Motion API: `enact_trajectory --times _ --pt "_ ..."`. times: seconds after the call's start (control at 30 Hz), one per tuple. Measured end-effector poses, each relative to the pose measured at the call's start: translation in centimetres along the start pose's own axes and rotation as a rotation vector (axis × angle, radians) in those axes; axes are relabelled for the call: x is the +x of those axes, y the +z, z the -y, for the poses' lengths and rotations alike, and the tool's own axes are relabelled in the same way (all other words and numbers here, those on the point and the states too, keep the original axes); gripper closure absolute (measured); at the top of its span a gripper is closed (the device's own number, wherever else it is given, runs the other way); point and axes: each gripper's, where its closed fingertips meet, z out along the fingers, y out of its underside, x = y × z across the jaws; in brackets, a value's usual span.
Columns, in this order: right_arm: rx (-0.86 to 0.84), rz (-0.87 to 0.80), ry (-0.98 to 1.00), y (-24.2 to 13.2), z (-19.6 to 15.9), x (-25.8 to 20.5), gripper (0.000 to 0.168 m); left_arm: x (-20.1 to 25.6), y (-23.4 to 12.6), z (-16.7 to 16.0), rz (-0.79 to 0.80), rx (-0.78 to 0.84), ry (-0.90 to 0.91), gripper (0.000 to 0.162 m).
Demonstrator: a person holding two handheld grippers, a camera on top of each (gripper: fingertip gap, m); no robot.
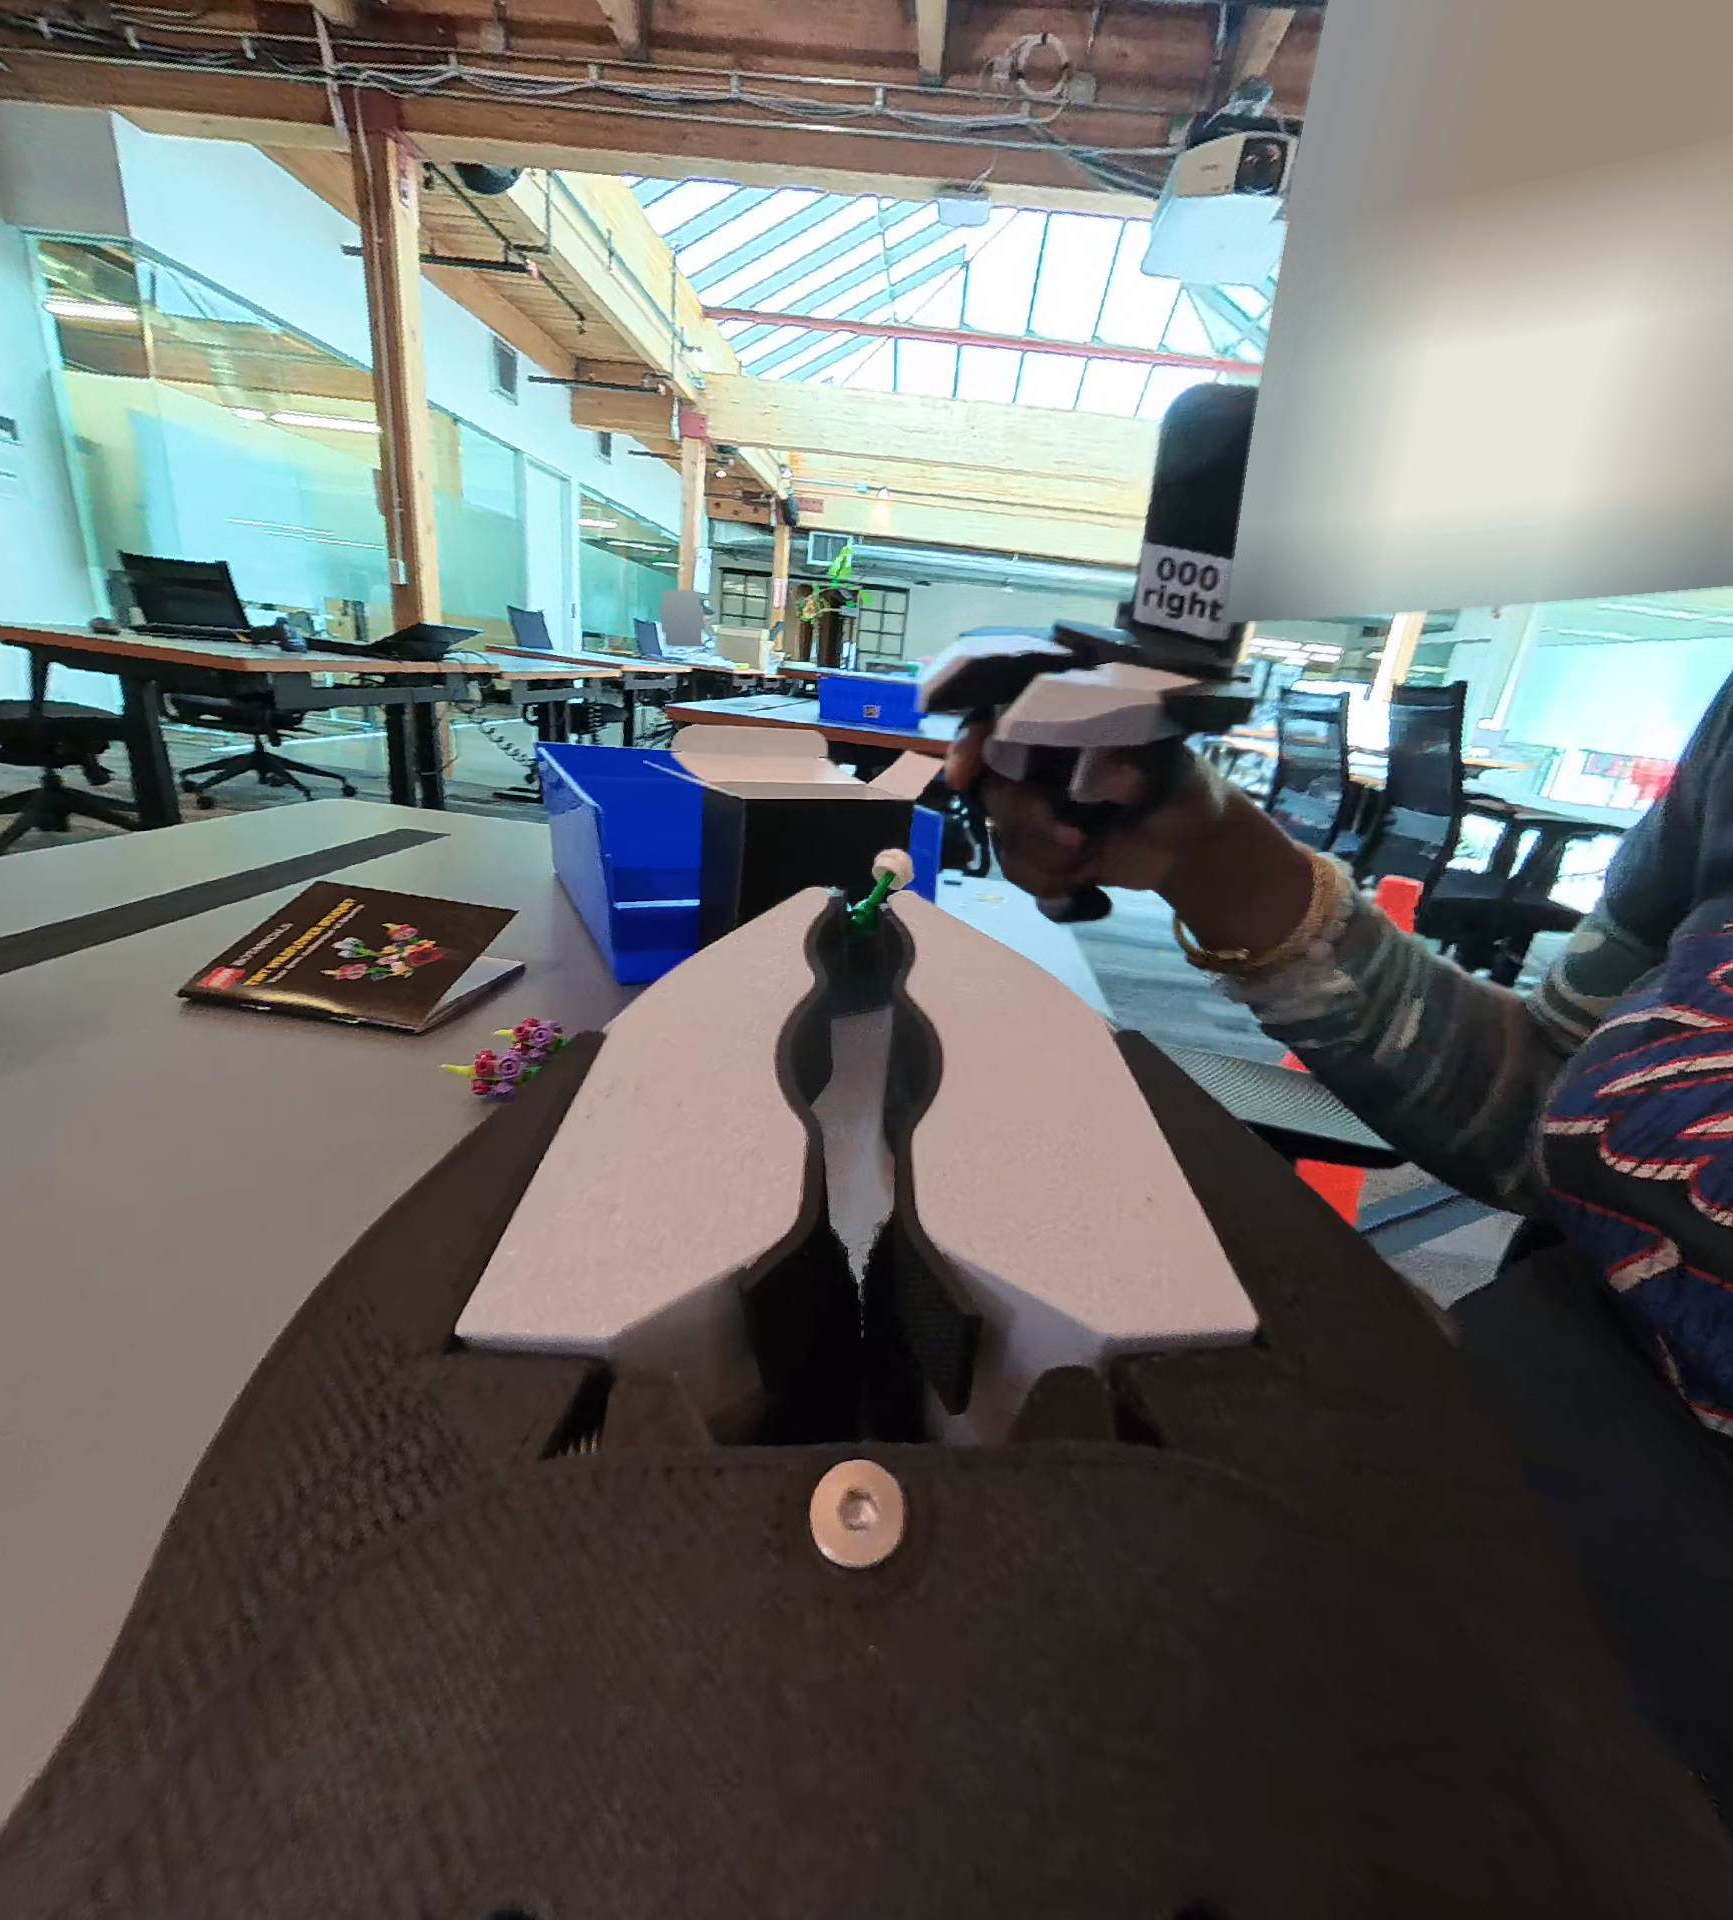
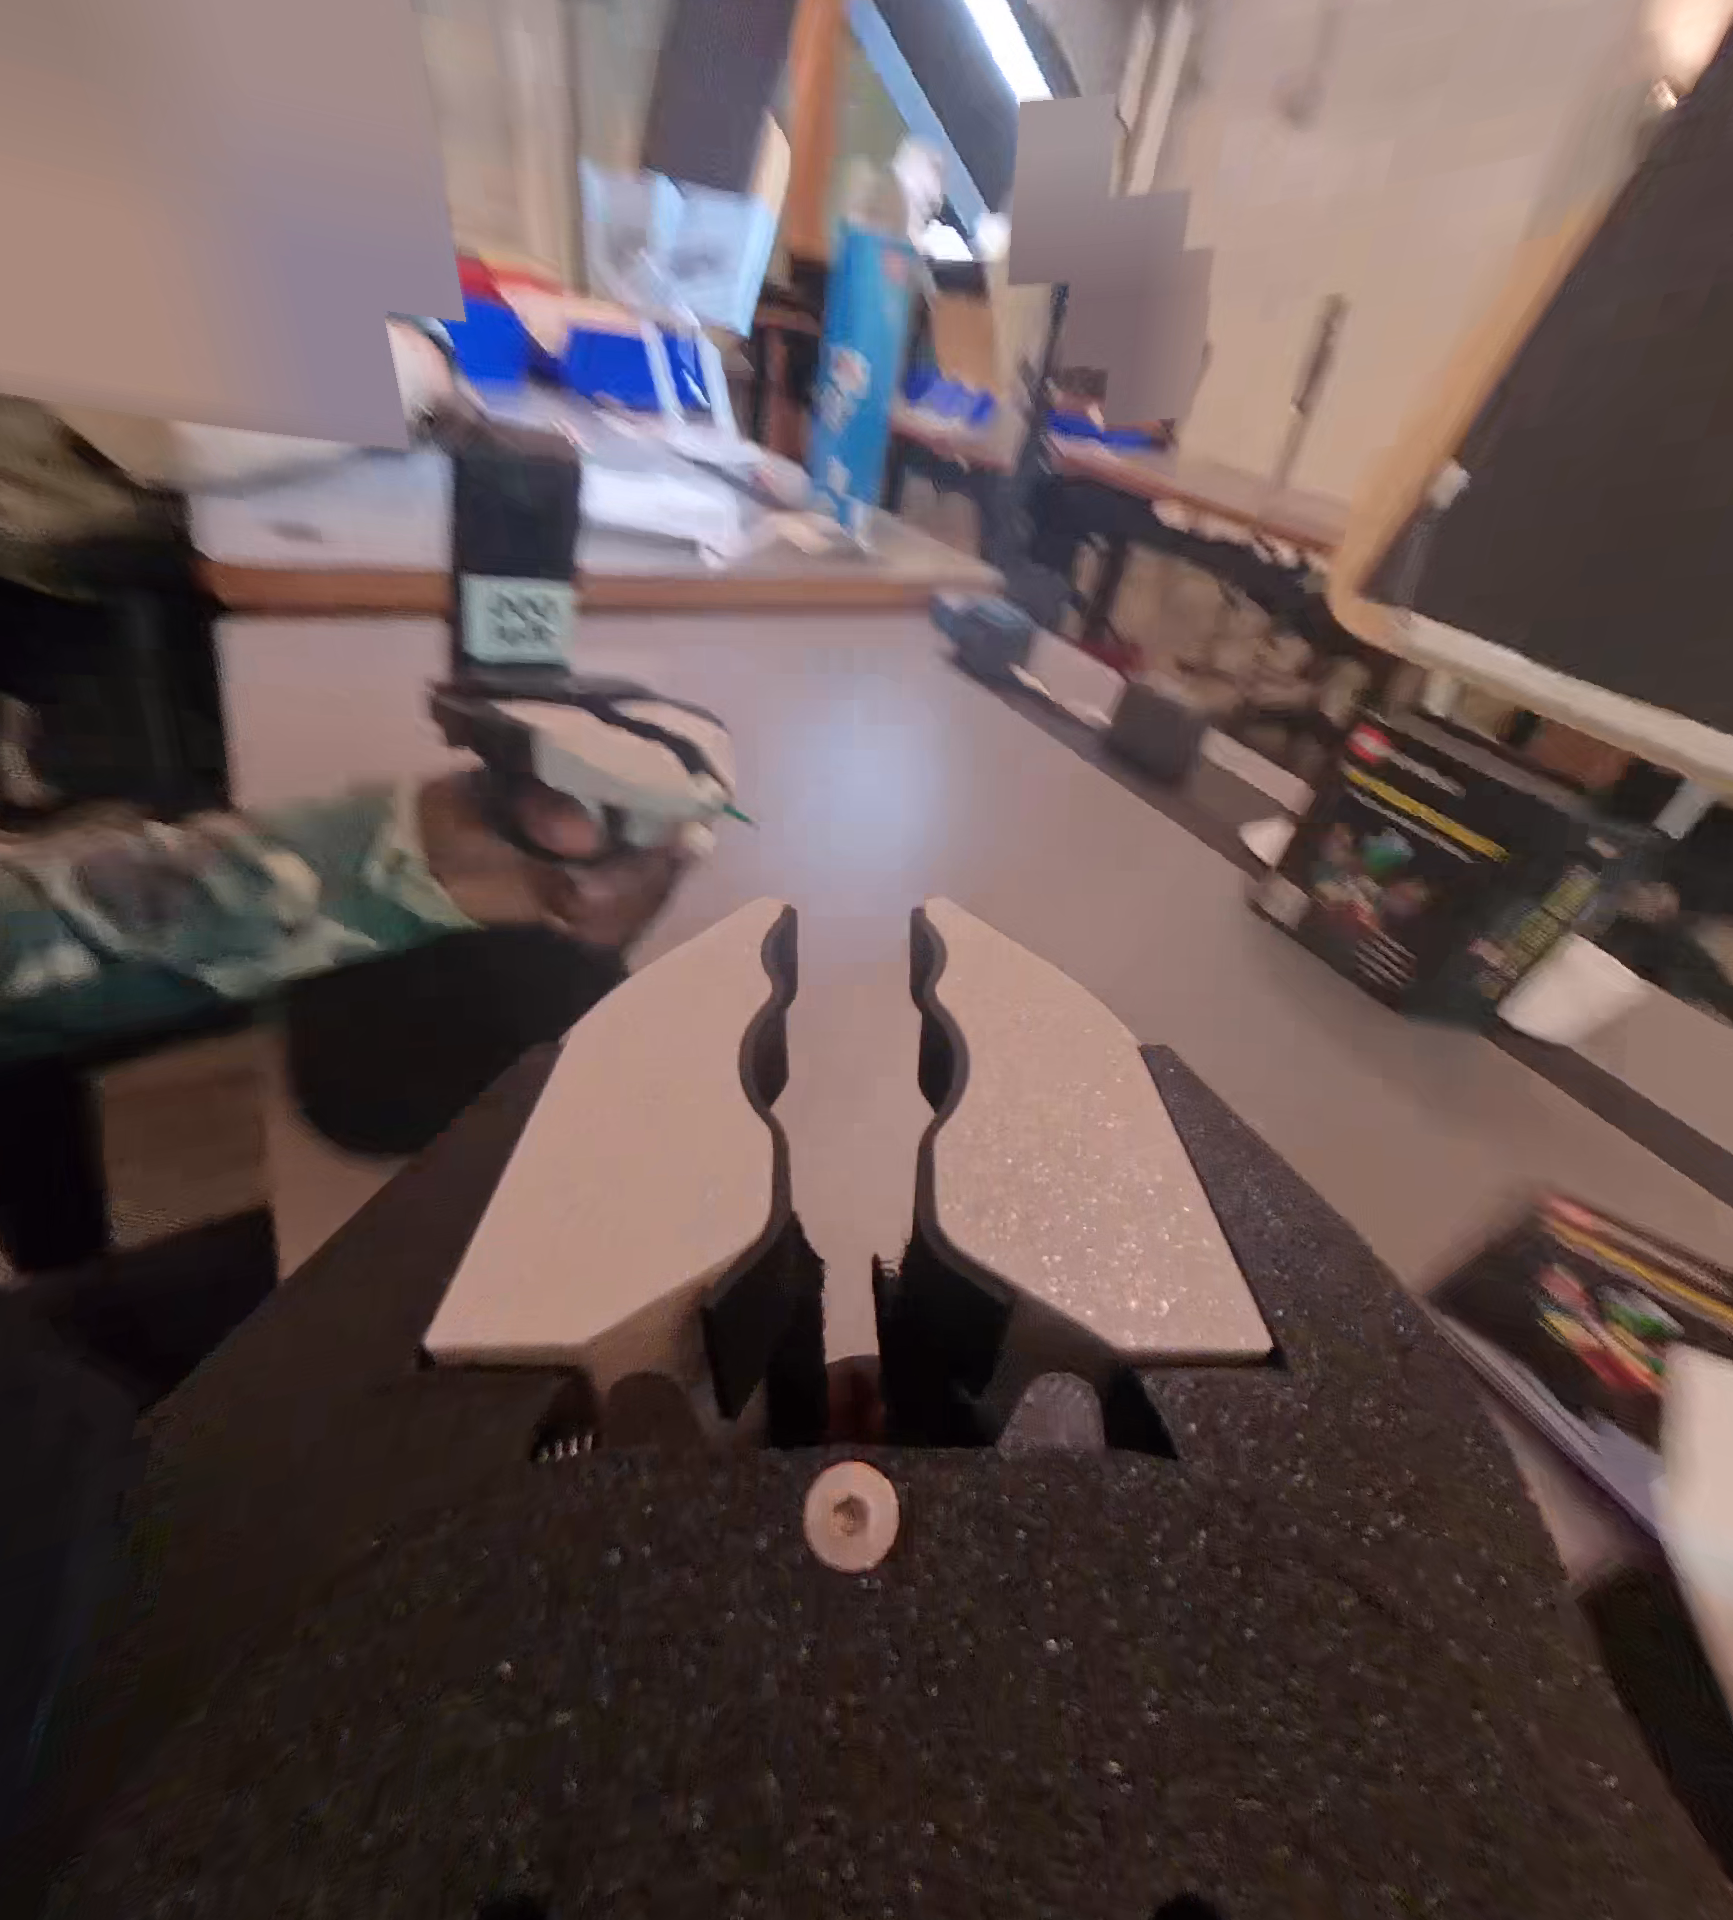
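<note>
The grey surface (image 1: 114,1195) runs wide under both tools, and most of what lies on it sits toward ten and twelve o'clock from the left claw. The blue bin (image 1: 623,862) stands at twelve o'clock with a black box (image 1: 820,842) upright against it, flap open, likely so the contents stay within reach. A dark booklet (image 1: 353,956) lies flat at ten o'clock, cover up. Just beside it, nearer the claw, rests a small purple flower cluster (image 1: 519,1055), seemingly set aside.

The left claw (image 1: 867,914) is pressed together on a green stem (image 1: 874,896) with a white tip, pinched at its very end so the stem pokes up and out toward one o'clock, clear of the surface.

The right claw (image 2: 854,920) is spread and holds nothing; it hangs above the surface at two o'clock from the left one.
</note>
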Motion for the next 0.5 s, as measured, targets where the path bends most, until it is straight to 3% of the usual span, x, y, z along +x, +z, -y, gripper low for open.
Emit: enact_trajectory --times 0.07,0.23,0.5 --pt "0.076 0.051 0.001 1.9 0.5 -2.0 0.151 -0.2 0.1 -0.3 0.030 -0.026 0.042 0.156" --pt "-0.024 0.063 0.019 5.6 -1.8 -3.5 0.151 -0.3 0.7 -1.9 0.095 -0.159 0.249 0.156" --pt "-0.089 0.099 0.054 6.8 -3.5 -4.1 0.155 0.2 1.1 -2.5 0.082 -0.208 0.347 0.157"
